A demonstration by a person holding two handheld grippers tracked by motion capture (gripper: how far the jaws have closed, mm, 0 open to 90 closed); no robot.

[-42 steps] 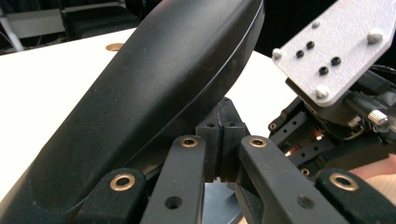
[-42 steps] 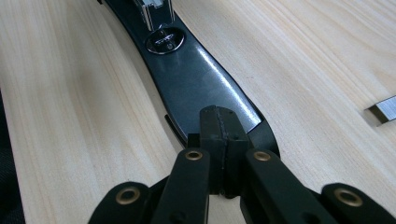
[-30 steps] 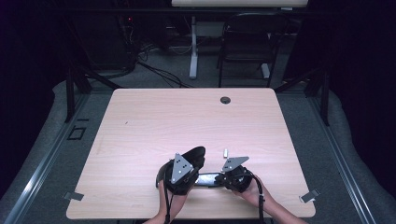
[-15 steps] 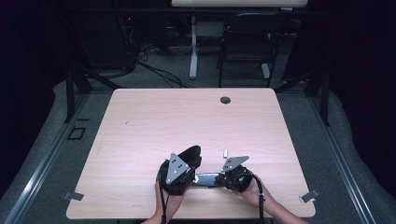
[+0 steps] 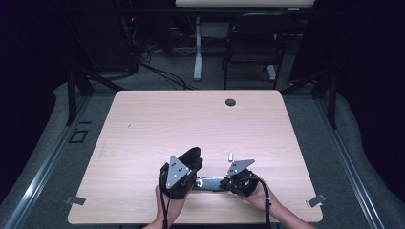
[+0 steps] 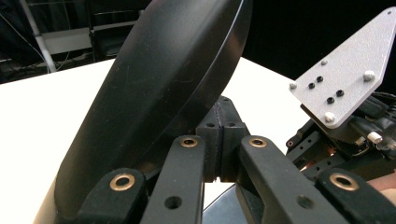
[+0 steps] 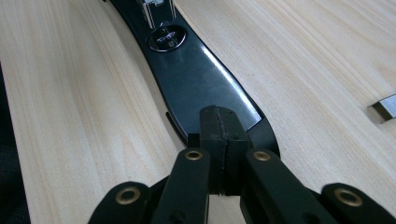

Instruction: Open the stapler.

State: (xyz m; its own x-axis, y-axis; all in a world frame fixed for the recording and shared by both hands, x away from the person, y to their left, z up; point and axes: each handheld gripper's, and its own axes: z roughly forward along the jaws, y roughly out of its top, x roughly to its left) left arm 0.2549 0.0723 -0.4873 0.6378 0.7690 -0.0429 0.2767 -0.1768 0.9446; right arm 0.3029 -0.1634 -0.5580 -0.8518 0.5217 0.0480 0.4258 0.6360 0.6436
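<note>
Both grippers are working one object at the near edge of the pale wooden table (image 5: 143,129): a glossy black plastic stapler (image 5: 212,183). It is lying flat near centre, its base arm (image 7: 196,79) running left-right, its curved black top cover (image 6: 159,93) tilting up at the left end. Left gripper (image 6: 219,135) is sitting jaws together against that cover. Right gripper (image 7: 219,140) is pressing its together jaws on the base's right end. Small silver staple strip (image 5: 230,156) is lying just beyond, apart.

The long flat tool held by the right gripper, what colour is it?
Glossy black tool, with a round emblem near its far end; clearest in the right gripper view.
</note>
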